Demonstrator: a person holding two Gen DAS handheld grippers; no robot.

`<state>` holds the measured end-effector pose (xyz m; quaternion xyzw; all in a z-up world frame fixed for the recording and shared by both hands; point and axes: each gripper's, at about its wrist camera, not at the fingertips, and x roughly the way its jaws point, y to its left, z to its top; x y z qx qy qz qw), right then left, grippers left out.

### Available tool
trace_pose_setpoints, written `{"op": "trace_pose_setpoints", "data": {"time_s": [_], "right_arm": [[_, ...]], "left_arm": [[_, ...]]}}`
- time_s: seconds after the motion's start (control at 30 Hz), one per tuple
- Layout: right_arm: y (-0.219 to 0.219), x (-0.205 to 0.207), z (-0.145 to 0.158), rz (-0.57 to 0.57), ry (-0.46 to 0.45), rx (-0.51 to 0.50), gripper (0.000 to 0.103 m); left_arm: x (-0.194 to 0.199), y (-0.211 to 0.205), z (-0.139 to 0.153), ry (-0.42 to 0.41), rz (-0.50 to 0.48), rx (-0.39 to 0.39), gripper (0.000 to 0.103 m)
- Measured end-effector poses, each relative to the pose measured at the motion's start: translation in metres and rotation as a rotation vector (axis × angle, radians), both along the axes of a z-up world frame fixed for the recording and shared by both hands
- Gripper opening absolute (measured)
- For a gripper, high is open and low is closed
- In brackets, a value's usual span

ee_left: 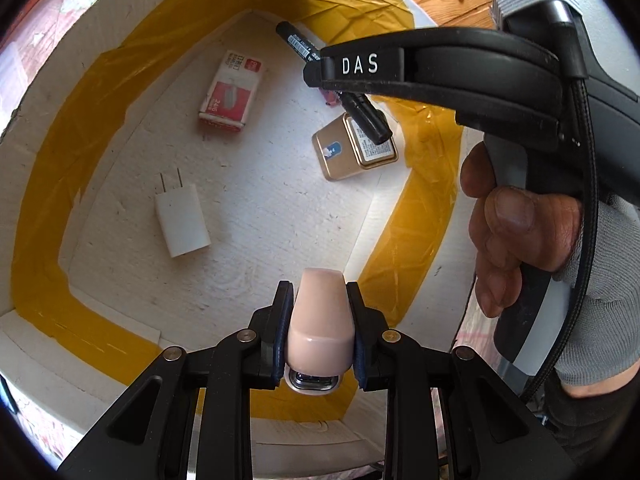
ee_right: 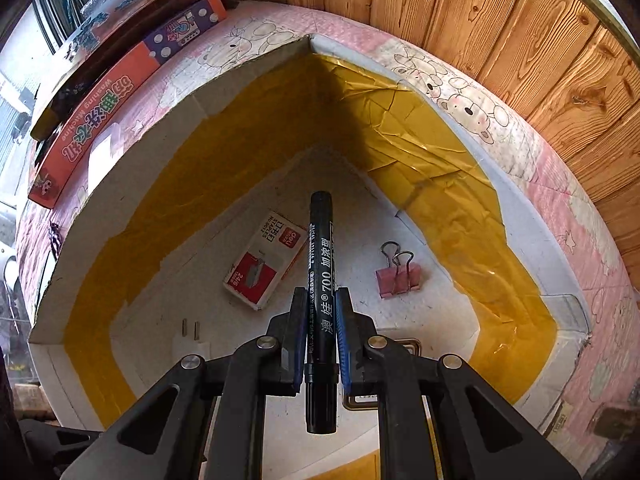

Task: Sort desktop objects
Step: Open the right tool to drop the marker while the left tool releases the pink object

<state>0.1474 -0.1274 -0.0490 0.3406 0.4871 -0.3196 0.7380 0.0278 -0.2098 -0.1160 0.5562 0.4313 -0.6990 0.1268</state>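
Note:
My left gripper (ee_left: 320, 300) is shut on a beige lighter-like object (ee_left: 321, 320) and holds it over the white box (ee_left: 256, 208) lined with yellow tape. My right gripper (ee_right: 321, 304) is shut on a black marker (ee_right: 320, 280) and holds it above the same box; the marker also shows in the left wrist view (ee_left: 300, 46), under the right gripper's body. On the box floor lie a red-and-white staples box (ee_left: 232, 90) (ee_right: 264, 258), a white charger plug (ee_left: 182, 220), a gold tin (ee_left: 354, 148) and a pink binder clip (ee_right: 398, 274).
The box walls (ee_right: 224, 152) rise on all sides around the floor. A wooden panel wall (ee_right: 520, 40) stands behind. Stacked toy boxes (ee_right: 120, 72) lie to the left on a pink patterned cloth (ee_right: 560, 200).

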Motion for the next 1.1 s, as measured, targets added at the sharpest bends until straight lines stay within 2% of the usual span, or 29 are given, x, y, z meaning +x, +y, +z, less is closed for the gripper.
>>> {"op": "trace_pose_setpoints", "data": {"time_s": [0.27, 0.53, 0.63, 1.1], "right_arm": [[-0.016, 0.014, -0.012, -0.021, 0.002, 0.055, 0.014], [-0.019, 0.018, -0.021, -0.041, 0.033, 0.069, 0.015], [-0.019, 0.014, -0.018, -0.060, 0.037, 0.073, 0.019], [0.023, -0.005, 0.025, -0.064, 0.032, 0.036, 0.021]], "left_arm": [[-0.006, -0.007, -0.014, -0.050, 0.004, 0.033, 0.026], [-0.009, -0.009, -0.025, -0.077, -0.011, 0.079, 0.026], [-0.006, -0.008, -0.026, -0.087, -0.004, 0.089, 0.031], [0.015, 0.006, 0.013, -0.041, -0.018, 0.026, 0.034]]}}
